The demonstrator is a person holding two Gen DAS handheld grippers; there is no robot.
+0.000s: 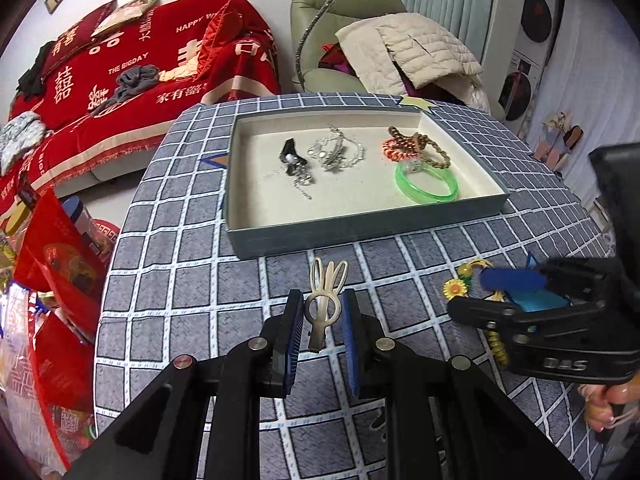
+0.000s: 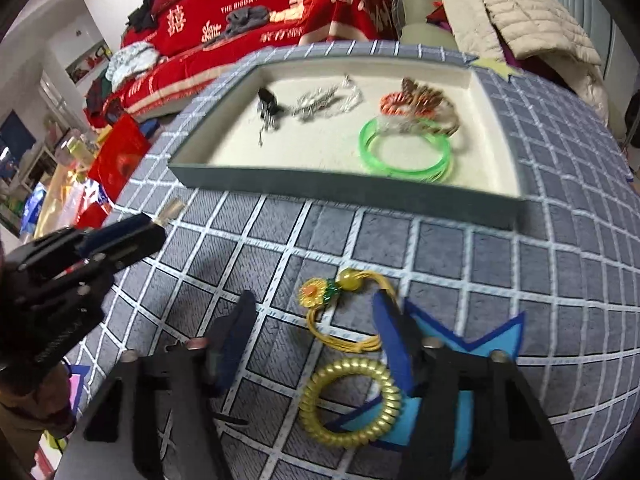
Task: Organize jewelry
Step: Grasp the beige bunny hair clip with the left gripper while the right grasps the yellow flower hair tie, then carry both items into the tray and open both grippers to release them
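Left gripper (image 1: 320, 312) is clamped on a pale cream hair clip (image 1: 325, 296) (the one with three loops like bunny ears), the blue pads pinching it at its round base, loops sticking up and out past the fingertips. It hangs a bit above the tablecloth (image 1: 180, 280), which is a grey checked one with white lines.

Right gripper (image 2: 316, 320) has its jaws apart, nothing pinched. Between its fingers on the cloth sits a yellow sunflower bracelet (image 2: 320, 300) with a yellow bead and a thin wire loop, and just nearer the camera a gold spiral hair tie (image 2: 350, 402). That tie lies partly on a blue star-shaped patch (image 2: 480, 340) printed on the cloth. The right finger is just beside the bracelet's wire; I can't tell if it's actually touching.

Further out is the tray (image 1: 360, 232), a shallow grey-blue box with a cream lining. Inside: a black clip with a chain (image 1: 294, 160) on the left, a silver chain bracelet pile (image 1: 338, 150) next to it, then on the right an orange spiral tie (image 1: 394, 150) tangled with a brown braided band (image 1: 424, 148), and a green bangle (image 1: 426, 186) nearest the front wall.

Beyond the table there's a red sofa cover (image 1: 132, 68) and a green armchair (image 1: 336, 12) with a beige puffer jacket (image 1: 412, 48) on it.
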